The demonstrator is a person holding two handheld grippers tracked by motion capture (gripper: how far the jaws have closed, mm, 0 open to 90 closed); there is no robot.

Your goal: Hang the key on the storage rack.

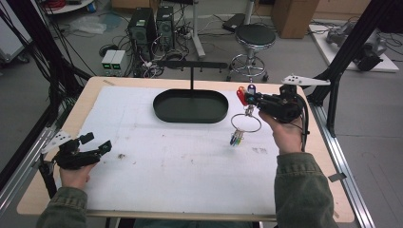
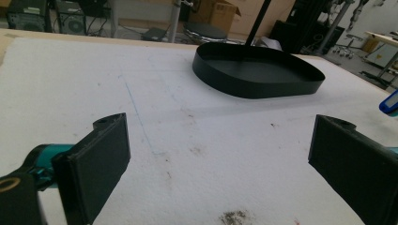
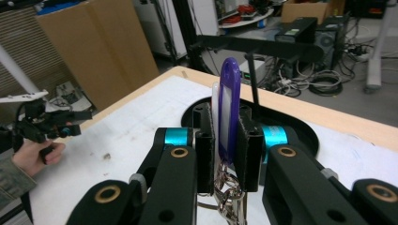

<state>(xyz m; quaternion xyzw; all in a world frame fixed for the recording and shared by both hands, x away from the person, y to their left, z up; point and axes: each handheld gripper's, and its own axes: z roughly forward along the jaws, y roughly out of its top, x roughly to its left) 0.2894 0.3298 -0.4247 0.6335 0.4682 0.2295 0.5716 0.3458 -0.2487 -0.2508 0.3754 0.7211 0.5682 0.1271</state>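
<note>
- Where our right gripper (image 3: pixel 224 154) clamps them, flat plastic key tags (image 3: pixel 229 112) stand upright, long axis vertical, purple in front.
- From above, we see what that close view hides: a thin wire ring (image 1: pixel 246 123) with more coloured tags dangling below the right gripper (image 1: pixel 251 99), held near the glossy black oval tray (image 1: pixel 190 115).
- Our left gripper (image 2: pixel 218 154) rests wide open with nothing between its jaws, over the scuffed white mat (image 2: pixel 141 93).

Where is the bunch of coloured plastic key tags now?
High view, right side: the bunch of coloured plastic key tags is clamped in the right gripper, just beside the black oval tray.
</note>
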